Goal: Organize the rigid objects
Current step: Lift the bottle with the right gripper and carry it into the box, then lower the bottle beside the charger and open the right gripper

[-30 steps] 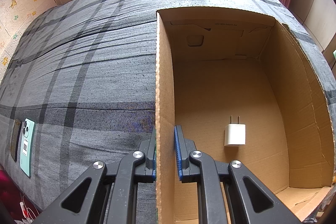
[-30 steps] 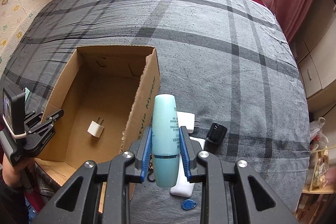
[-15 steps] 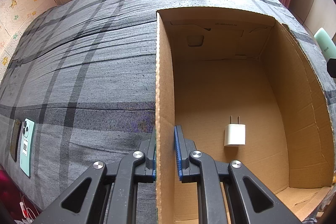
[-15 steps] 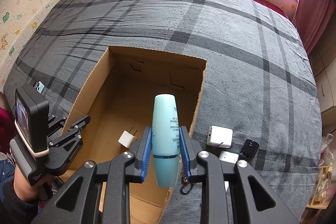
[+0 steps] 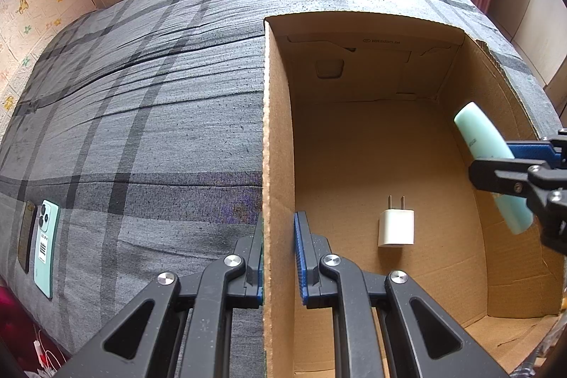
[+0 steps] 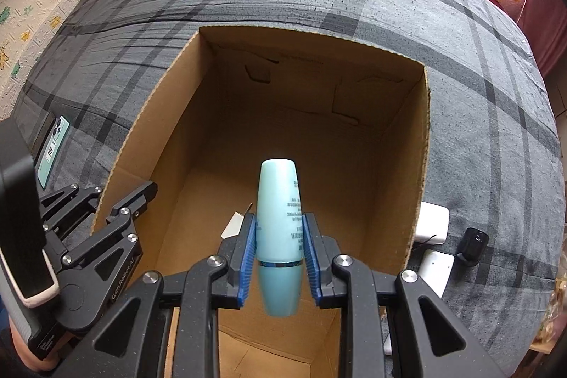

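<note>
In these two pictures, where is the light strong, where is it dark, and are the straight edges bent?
Left wrist view: window glare at the top; the box wall bows from fisheye. Right wrist view: the box's inside is shadowed, the bottle sharp in the right hand-held gripper, the picture corners black.

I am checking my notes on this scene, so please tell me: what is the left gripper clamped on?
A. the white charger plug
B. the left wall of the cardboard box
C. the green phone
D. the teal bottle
B: in the left wrist view the left gripper has one blue pad on each side of the cardboard box wall, while the white charger plug lies loose on the box floor.
</note>
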